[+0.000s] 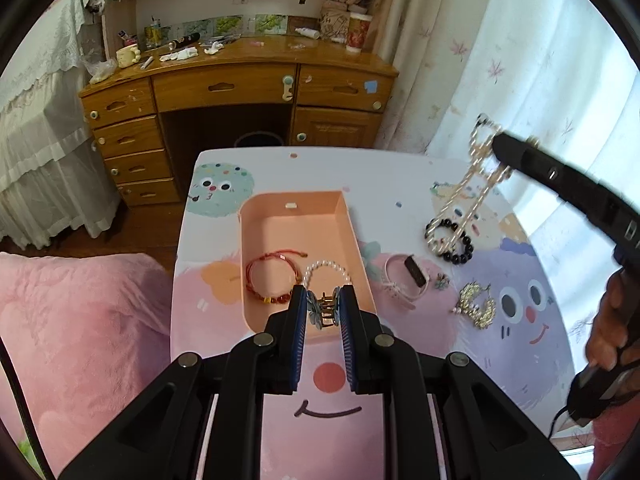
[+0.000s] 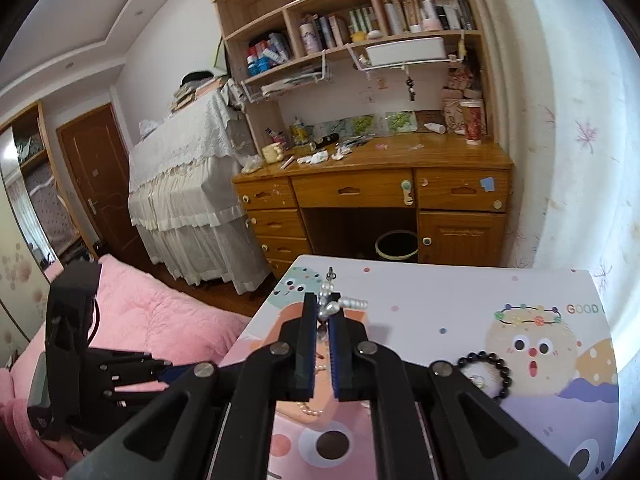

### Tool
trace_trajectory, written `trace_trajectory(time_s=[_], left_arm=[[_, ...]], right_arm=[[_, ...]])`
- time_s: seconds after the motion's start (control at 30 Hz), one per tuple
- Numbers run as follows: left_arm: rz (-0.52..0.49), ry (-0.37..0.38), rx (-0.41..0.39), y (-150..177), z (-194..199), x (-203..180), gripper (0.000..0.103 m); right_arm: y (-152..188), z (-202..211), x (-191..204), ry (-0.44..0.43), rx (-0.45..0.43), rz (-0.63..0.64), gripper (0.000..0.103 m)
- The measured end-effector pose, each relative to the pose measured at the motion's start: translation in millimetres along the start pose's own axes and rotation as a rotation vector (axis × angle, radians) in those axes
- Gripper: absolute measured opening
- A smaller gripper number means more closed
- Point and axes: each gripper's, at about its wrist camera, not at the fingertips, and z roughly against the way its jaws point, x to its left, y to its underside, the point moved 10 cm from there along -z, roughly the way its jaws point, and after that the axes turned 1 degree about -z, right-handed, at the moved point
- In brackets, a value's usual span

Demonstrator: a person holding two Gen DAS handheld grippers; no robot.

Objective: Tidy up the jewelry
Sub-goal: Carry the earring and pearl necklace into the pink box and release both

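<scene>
My left gripper (image 1: 323, 307) has its jaws pinched on a small blue flower-shaped hair claw with a gold clasp (image 1: 320, 309), held over the near end of the peach-pink rectangular plastic tray (image 1: 352, 232). My right gripper (image 2: 323, 314) has its jaws pressed together on a long pearl-and-chain necklace (image 2: 334, 305).

In the right wrist view the jaws hide most of the necklace; only a pearl cluster pokes out at the tips and a few pearls show below. The left wrist view shows it whole (image 1: 466, 196), dangling from the right gripper (image 1: 498, 142) well to the right of my left jaws, its loop hanging over a black beaded bracelet (image 1: 450, 240) on the cartoon-printed table (image 1: 400, 168).

Inside the tray, just beyond my left jaws, lie a red cord bracelet (image 1: 272, 280) and a white pearl bracelet (image 1: 326, 270), partly covered by the fingertips. Right of the tray sit a pale pink strap with a dark plate (image 1: 404, 280), hard to identify, and a gold sparkly tangle (image 1: 476, 306).
</scene>
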Motion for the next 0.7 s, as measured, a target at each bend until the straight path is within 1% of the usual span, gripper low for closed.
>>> trace_trajectory(time_s=[0.1, 0.23, 0.43, 0.57, 0.6, 0.63, 0.67, 0.7], left_arm=[[0.013, 0.060, -0.021, -7.0, 0.8, 10.9, 0.014], [0.019, 0.111, -0.045, -13.5, -2.8, 18.8, 0.014], [0.001, 0.150, -0.049, -17.1, -15.7, 24.9, 0.014], [0.008, 0.164, -0.038, -18.5, -24.1, 28.7, 0.015], [0.014, 0.161, -0.025, -17.2, -26.5, 30.3, 0.016], [0.020, 0.156, -0.003, -15.2, -30.6, 31.7, 0.020], [0.032, 0.151, 0.021, -12.8, -34.8, 33.8, 0.022], [0.045, 0.148, 0.037, -10.9, -38.0, 35.9, 0.022]], right_arm=[[1.5, -7.0, 13.9, -0.004, 0.004, 0.009, 0.005], [5.0, -20.6, 28.5, 0.004, 0.012, 0.008, 0.005], [14.2, -36.6, 37.4, 0.020, 0.027, -0.014, 0.005], [20.8, -43.8, 41.9, 0.024, 0.038, -0.022, 0.005], [21.6, -45.9, 42.4, 0.022, 0.044, -0.025, 0.005], [24.4, -49.0, 43.9, 0.009, 0.064, -0.031, 0.006], [29.2, -53.5, 44.0, -0.001, 0.098, -0.036, 0.013], [33.7, -56.8, 41.7, 0.012, 0.126, -0.041, 0.025]])
